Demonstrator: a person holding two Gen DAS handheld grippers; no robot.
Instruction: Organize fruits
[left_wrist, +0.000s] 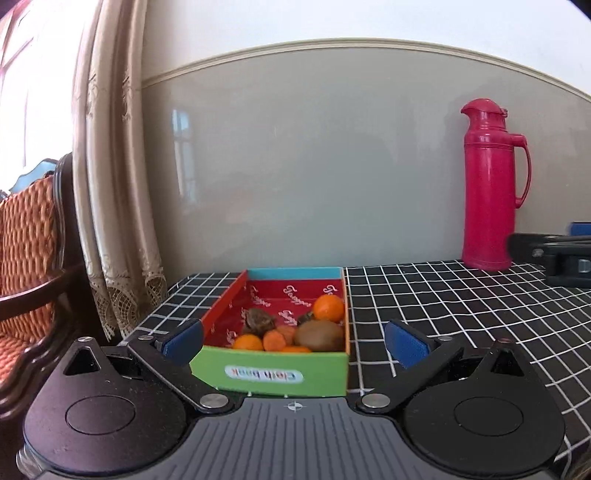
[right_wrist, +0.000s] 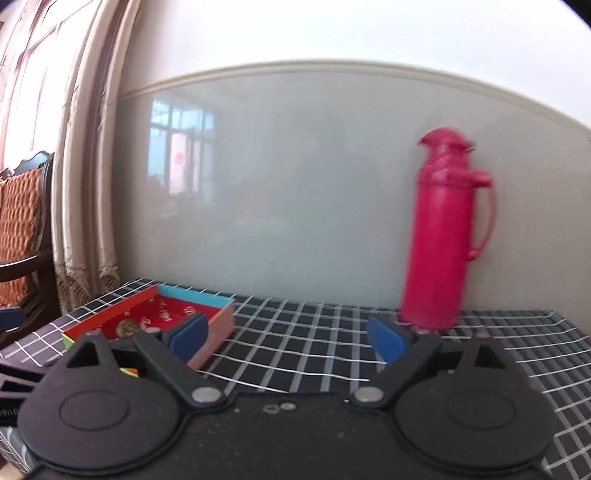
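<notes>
A shallow box (left_wrist: 269, 374) with a green front and a red inside lies on the black checked tablecloth (left_wrist: 443, 302). In it are an orange (left_wrist: 328, 307), a brown kiwi (left_wrist: 318, 335), a small mandarin (left_wrist: 248, 342), a dark brown lumpy piece (left_wrist: 259, 320) and several other orange pieces. My left gripper (left_wrist: 294, 343) is open; the box's near end sits between its blue pads (left_wrist: 183, 341), which do not press on it. In the right wrist view the box (right_wrist: 218, 326) lies to the left. My right gripper (right_wrist: 288, 339) is open over bare cloth, with nothing between its fingers.
A tall red thermos jug (left_wrist: 487, 184) stands at the back by the wall, also in the right wrist view (right_wrist: 443, 236). A curtain (left_wrist: 110, 184) and a wooden chair with an orange cushion (left_wrist: 26, 258) stand past the table's left edge. A black gripper part (left_wrist: 554, 258) shows at the right edge.
</notes>
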